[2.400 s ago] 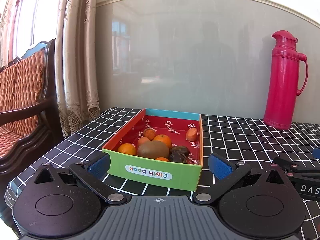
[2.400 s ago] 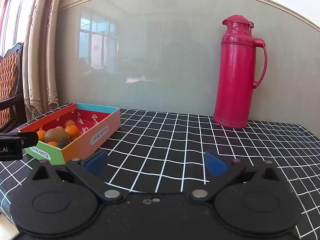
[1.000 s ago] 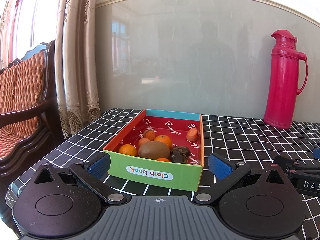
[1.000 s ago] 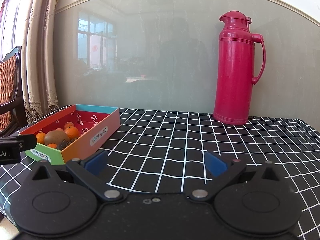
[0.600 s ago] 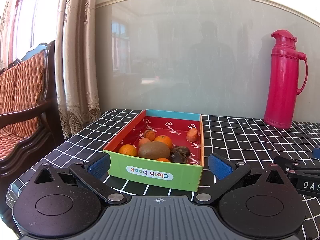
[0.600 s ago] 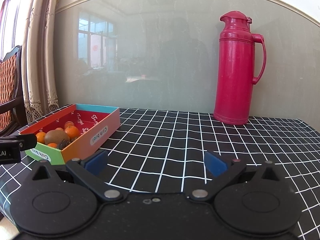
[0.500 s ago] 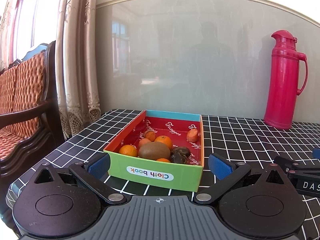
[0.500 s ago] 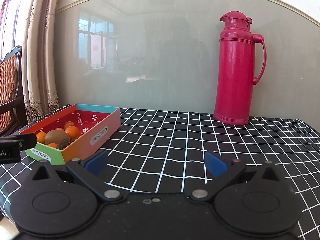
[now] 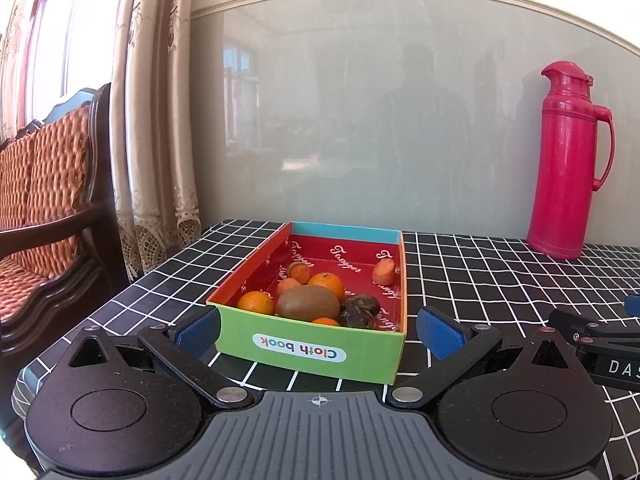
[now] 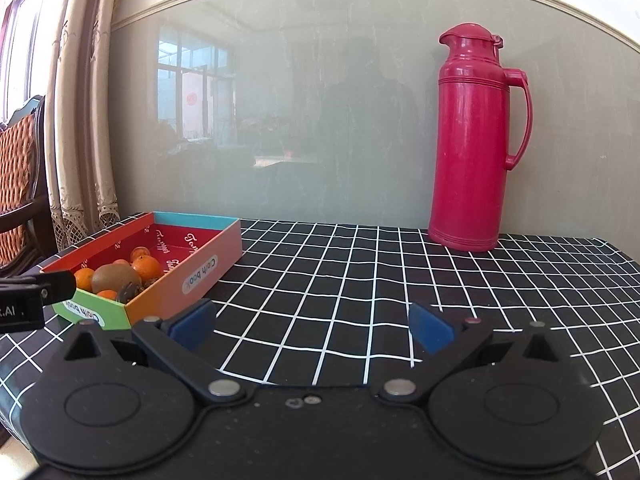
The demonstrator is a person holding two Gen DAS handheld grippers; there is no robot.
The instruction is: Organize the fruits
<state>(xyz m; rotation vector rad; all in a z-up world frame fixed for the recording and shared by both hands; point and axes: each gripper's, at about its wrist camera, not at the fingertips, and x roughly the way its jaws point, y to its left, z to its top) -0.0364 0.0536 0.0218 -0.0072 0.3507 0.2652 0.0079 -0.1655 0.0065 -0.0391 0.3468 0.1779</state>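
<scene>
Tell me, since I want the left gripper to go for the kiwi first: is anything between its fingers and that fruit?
Yes: the box's green front wall stands directly between the open left gripper and the kiwi. The box is open on top, so a reach over the wall looks unobstructed. Oranges and dark fruits crowd the kiwi's sides.

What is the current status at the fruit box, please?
Left gripper open, empty, facing the box. Right gripper open, empty, over bare tablecloth. Kiwi and oranges all in the box. Nothing in the way.
</scene>
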